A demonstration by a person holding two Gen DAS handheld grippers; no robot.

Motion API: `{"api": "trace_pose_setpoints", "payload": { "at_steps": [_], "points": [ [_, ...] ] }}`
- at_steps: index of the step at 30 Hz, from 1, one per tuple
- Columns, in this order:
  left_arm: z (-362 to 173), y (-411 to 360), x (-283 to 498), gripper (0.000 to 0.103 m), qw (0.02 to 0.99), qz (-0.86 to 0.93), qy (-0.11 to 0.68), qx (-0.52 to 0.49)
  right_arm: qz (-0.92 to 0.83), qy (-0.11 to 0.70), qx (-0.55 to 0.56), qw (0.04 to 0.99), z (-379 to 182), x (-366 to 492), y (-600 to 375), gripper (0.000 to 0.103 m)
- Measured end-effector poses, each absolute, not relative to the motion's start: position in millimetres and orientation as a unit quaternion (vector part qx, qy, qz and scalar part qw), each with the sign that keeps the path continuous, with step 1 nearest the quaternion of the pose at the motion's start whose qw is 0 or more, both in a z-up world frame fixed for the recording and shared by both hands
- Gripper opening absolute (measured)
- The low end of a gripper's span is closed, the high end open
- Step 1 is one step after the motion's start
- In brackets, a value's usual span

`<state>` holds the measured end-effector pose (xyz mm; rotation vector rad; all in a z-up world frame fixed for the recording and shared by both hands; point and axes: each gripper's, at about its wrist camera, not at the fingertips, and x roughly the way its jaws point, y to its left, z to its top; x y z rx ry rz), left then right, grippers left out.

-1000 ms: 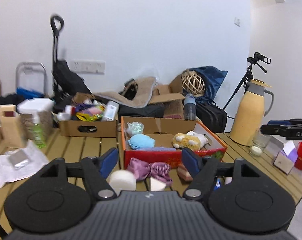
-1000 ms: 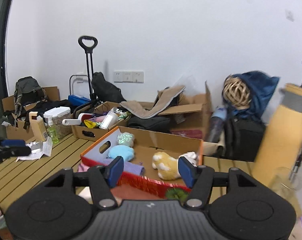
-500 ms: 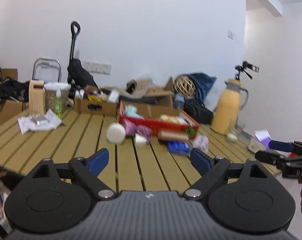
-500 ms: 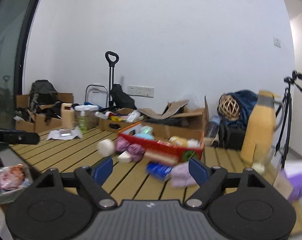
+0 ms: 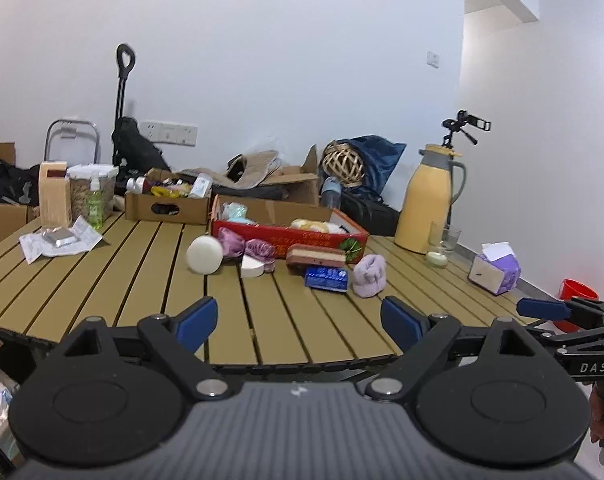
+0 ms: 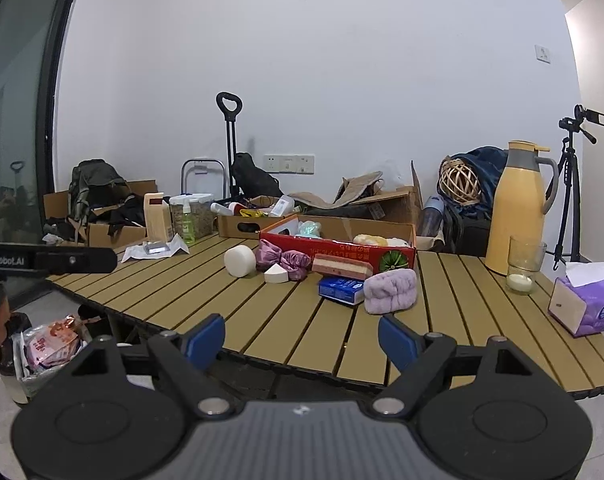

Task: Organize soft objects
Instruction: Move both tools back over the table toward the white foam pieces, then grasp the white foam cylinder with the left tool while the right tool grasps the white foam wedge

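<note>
I hold both off the near edge of the bench — my left hand-held gripper and right hand-held gripper gape wide, nothing between the jaws. The soft pieces lie clustered before the red box, the lilac plush nearest, so I can choose.

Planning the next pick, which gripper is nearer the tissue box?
Right. The right gripper sits at the table's near edge, left of the tissue box; the left gripper is farther left.
</note>
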<state>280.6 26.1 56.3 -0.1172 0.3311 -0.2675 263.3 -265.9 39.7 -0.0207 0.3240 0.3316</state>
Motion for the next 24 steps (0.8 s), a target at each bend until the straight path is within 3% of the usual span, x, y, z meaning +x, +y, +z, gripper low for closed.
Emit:
{"api": "trace_pose_setpoints", "payload": {
  "at_steps": [17,24],
  "points": [
    [1.5,59.0,423.3,0.088,0.961,-0.078,0.249,-0.089,0.167,0.240,0.028,0.956,-5.0,382.0,-246.2,0.081],
    [14.2,64.7,521.2,0.085,0.968,-0.069,0.232,-0.070,0.207,0.250,0.017,0.946,-7.0,468.3,-204.2,0.072]
  ]
}}
